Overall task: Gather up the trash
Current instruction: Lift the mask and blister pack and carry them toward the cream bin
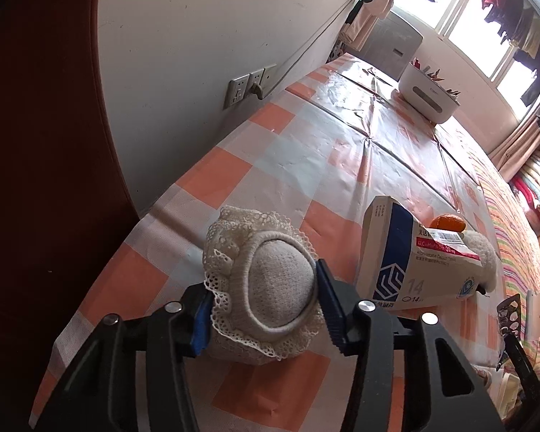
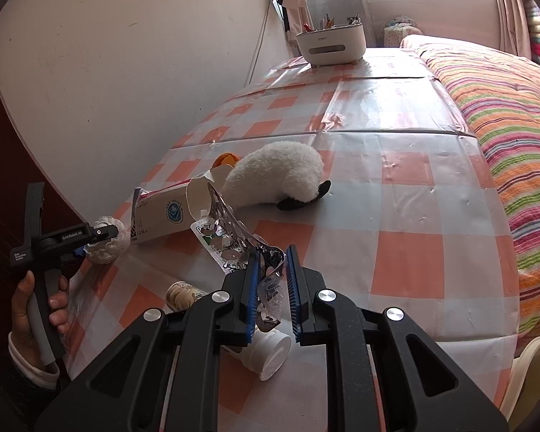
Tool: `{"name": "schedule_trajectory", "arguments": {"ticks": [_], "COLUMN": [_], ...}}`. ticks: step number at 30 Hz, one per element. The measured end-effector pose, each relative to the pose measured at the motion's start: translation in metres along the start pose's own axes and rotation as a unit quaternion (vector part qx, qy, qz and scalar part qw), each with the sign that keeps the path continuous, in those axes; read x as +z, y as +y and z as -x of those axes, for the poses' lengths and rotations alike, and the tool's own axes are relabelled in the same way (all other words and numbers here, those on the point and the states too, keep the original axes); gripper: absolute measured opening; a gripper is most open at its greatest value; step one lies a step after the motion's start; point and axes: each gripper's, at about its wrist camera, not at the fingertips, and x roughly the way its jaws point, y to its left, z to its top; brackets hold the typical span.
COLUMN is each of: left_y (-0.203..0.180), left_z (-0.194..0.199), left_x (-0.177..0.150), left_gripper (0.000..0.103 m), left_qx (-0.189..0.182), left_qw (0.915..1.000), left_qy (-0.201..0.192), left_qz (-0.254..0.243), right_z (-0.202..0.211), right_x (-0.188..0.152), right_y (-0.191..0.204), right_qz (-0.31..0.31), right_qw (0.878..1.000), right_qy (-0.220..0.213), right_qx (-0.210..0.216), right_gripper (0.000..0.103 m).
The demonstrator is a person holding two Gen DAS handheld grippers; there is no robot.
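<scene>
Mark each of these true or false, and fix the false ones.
1. The left gripper is clamped on a lace-trimmed knit item. True.
2. The right gripper holds the medicine box. False: it pinches an empty blister pack; the box lies on the table.
3. The white plush toy lies on the checked tablecloth. True.
4. The white organizer box stands at the near edge. False: it stands at the far end, near the window.

A glossy orange-and-white checked tablecloth [image 2: 396, 194] covers the table. Left of it stands a plain white wall [image 2: 144, 72]; beyond it, bright daylit windows [image 1: 486, 18].
</scene>
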Motion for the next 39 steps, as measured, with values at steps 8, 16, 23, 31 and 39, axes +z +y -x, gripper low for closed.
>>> {"name": "schedule_trajectory", "arguments": {"ticks": [8,16,23,31,39], "left_y": [-0.023,-0.046,-0.073,-0.11,-0.145], "left_z": [0.024,0.049,0.057,0.064,0.07], "left_x": [-0.01,-0.02,-0.031,-0.047,-0.065], "left_gripper": [0.046,0.046,0.046,0.047,0.047], "left_qx": [-0.001,-0.03,-0.058,-0.098,-0.125], "left_qw": [0.9981,0.9949,0.9924,0.9859,0.9793], "left_qy": [-0.044,-0.072,-0.071,-0.067,-0.061], "left_qz": [-0.042,-0.065,-0.083,-0.118,-0.147], "right_z": [0.017,0.027,0.037,0.057,0.08], "right_x": [0.002,-0.004,-0.007,-0.014,-0.02], "right_y": [-0.007,-0.014,-0.02,-0.036,-0.054], "right_qz": [-0.011,-0.014,-0.014,-0.021,-0.031], "right_qw": [1.0,0.999,0.999,0.998,0.996], "right_qy": [-0.025,-0.031,-0.038,-0.049,-0.064], "right_qx": [-0.004,-0.012,-0.022,-0.042,-0.054], "right_gripper": [0.014,0.014,0.014,0.014,0.014]}}
